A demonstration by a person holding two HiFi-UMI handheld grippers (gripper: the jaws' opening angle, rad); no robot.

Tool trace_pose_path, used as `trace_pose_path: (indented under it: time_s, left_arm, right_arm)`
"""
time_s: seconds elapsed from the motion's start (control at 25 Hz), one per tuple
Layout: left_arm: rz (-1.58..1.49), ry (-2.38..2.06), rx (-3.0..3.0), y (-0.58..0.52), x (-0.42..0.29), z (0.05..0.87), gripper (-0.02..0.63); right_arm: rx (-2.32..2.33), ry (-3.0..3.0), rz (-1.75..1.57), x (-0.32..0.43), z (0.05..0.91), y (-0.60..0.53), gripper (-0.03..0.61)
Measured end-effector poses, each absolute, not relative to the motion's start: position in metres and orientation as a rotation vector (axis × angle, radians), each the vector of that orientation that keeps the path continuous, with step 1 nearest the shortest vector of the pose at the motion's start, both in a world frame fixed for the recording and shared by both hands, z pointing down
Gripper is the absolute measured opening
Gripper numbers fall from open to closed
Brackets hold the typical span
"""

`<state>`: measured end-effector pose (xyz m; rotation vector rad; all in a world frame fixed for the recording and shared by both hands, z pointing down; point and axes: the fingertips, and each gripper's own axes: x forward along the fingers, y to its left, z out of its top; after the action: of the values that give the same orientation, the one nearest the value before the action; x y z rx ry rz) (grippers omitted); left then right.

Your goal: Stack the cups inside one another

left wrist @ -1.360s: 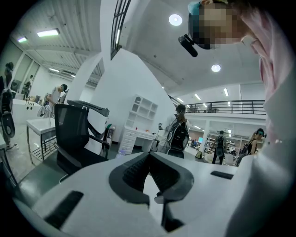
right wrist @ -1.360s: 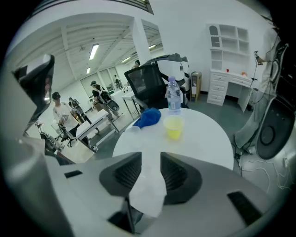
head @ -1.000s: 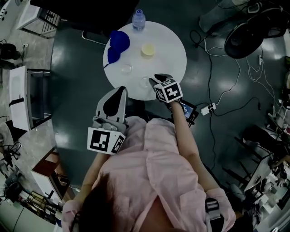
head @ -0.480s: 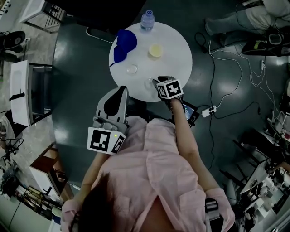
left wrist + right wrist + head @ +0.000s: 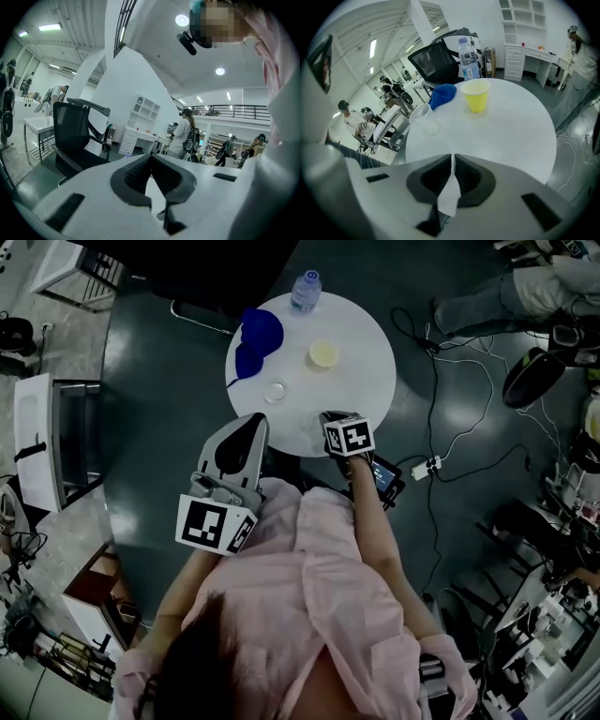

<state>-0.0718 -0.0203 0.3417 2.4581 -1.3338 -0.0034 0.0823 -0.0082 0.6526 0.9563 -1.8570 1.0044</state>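
Clear cup (image 5: 449,194) is being pinched by its wall in the right claw (image 5: 453,158), jaws just closing; left claw (image 5: 151,158) is hanging closed, empty.

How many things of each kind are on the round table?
Yellow cup: 1
Clear cup: 2, the second seemingly nipped by its wall in the right gripper, whose jaws just closed
Bottle: 1
Blue cloth: 1
Total: 5

A yellow cup (image 5: 476,95) stands upright, mouth up, far on the bench (image 5: 515,136). A clear cup (image 5: 423,116) stands upright left of it, nearer. A third cup (image 5: 451,190), clear and thin-walled, is pinched by its wall in the jaws of the right gripper (image 5: 453,159) at the near edge.
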Motion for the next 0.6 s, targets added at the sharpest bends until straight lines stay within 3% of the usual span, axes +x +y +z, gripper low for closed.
trace_pose_path:
  time_s: [0.6]
  left_arm:
    - [-0.046, -1.287, 2.521, -0.053, -0.103, 0.338, 0.018]
  right_arm:
    - [1.158, -1.946, 0.979, 0.065, 0.614, -0.036, 0.038]
